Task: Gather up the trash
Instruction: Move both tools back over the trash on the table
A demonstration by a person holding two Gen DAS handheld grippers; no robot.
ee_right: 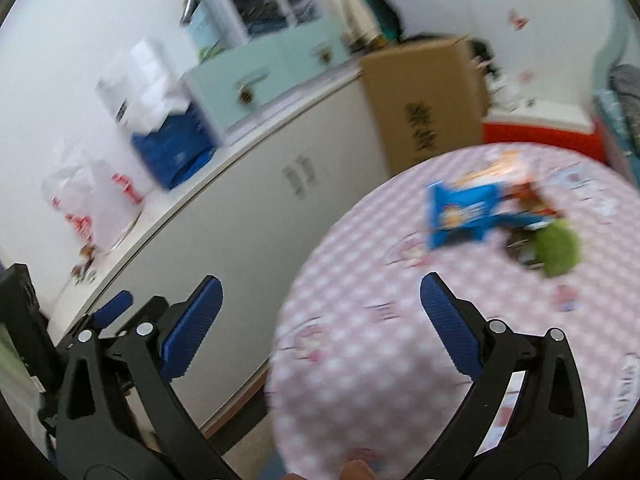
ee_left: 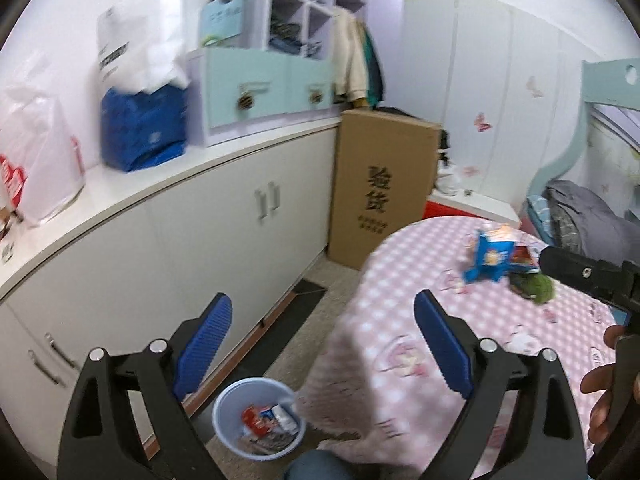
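On the round table with the pink checked cloth [ee_left: 460, 360] lies a pile of trash: a blue snack bag [ee_left: 490, 256], a dark red wrapper [ee_left: 524, 258] and a green crumpled lump [ee_left: 540, 286]. My left gripper [ee_left: 324, 340] is open and empty, up in the air off the table's left edge. Below it on the floor stands a light blue bin [ee_left: 224, 408] with wrappers inside. My right gripper [ee_right: 320, 320] is also open and empty, over the table's near edge, short of the blue bag [ee_right: 460, 210] and the green lump [ee_right: 558, 250]. Both views are motion-blurred.
A long white cabinet [ee_left: 224, 232] runs along the left wall, carrying plastic bags [ee_left: 44, 168], a blue sack [ee_left: 140, 128] and a mint drawer box [ee_left: 256, 92]. A tall cardboard box [ee_left: 380, 184] stands in the corner behind the table. A bed [ee_left: 580, 216] is at the far right.
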